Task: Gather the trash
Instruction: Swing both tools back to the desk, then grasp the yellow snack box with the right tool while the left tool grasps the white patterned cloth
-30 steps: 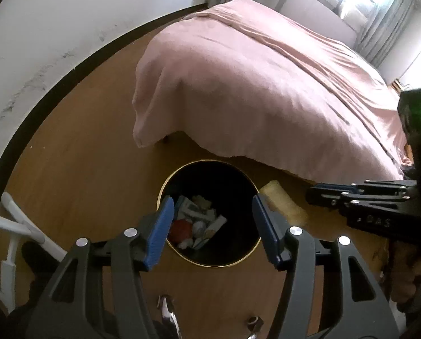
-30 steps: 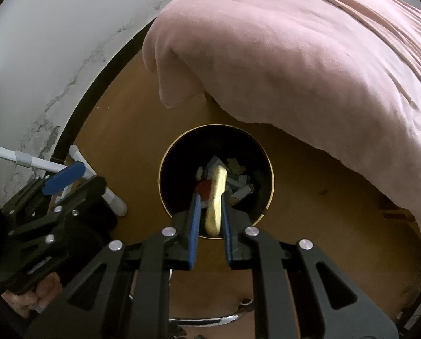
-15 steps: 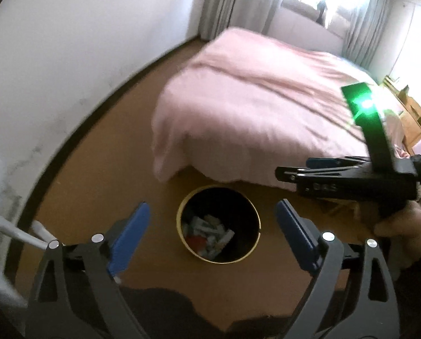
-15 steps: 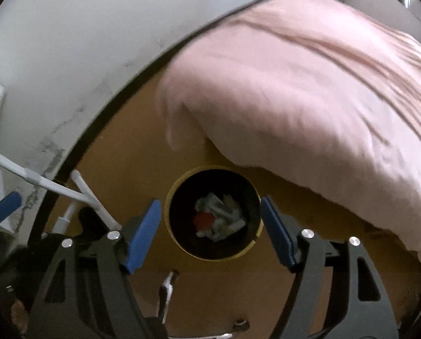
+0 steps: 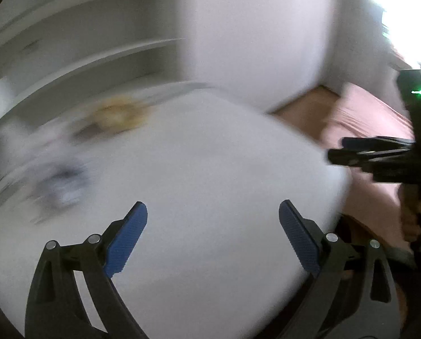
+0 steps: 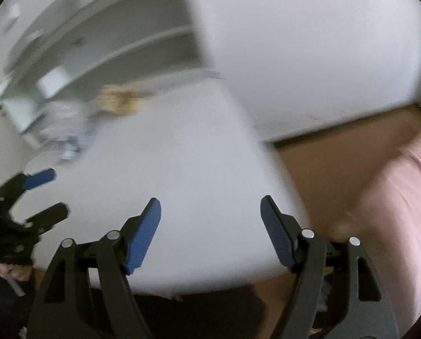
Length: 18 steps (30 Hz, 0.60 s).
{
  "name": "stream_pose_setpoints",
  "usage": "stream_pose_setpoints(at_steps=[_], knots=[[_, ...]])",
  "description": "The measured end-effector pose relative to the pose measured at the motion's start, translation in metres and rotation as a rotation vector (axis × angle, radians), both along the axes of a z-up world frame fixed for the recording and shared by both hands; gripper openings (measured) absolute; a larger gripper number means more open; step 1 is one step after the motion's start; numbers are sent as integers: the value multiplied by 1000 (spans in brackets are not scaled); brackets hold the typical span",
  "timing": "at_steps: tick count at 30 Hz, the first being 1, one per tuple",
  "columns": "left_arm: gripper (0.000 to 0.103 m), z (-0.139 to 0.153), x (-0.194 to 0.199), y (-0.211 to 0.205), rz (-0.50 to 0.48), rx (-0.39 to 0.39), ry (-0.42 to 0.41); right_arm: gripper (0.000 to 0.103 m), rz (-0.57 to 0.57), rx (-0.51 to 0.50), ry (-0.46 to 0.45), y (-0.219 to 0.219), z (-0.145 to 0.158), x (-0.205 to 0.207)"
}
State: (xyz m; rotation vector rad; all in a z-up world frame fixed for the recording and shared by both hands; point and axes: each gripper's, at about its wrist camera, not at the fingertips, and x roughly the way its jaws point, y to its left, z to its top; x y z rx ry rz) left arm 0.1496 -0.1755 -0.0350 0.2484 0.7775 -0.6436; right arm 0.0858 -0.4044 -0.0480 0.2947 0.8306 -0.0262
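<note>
Both grippers, left gripper (image 5: 212,237) and right gripper (image 6: 210,233), spread wide, empty. Blurred yellowish scrap (image 5: 120,114) on white table (image 5: 210,169), ahead-left of both finger pairs; nearer hand unclear.

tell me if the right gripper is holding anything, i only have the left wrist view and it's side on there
Observer: No. In its own wrist view the right gripper has its jaws wide apart with nothing between them.
Operator: can you see my left one from there
Observer: Yes, the left gripper shows at the left edge of that view, its fingers apart and empty, against the white table.
</note>
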Motion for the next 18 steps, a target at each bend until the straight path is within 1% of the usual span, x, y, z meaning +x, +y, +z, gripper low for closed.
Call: stream_pose_setpoints(at_steps=[1,2,3,6,10,12,14,16,18], knots=[[91,0,12,29,70,0,-8,71,37,4,-2,12,4,17],[91,1,19,47,115,4,-12,71,90,4,-4,33,10,48],[91,-1,30,79,188,16,-14,71,110,-1,-3,45,13,64],[91,-9,49,141,329,33,-6,71,182,-32,7,82,19,125],[91,-19,61,201,427,27,37,71,241,-106,14,115,16,192],[91,-22,69,213,458,27,52,71,251,-142,23,131,12,227],[91,-24,86,218,466,25,59,71,255,-175,36,142,7,254],[91,-24,95,218,455,27,65,71,267,-223,38,153,3,271],[91,-27,109,211,433,26,64,70,271,-248,39,159,0,282]])
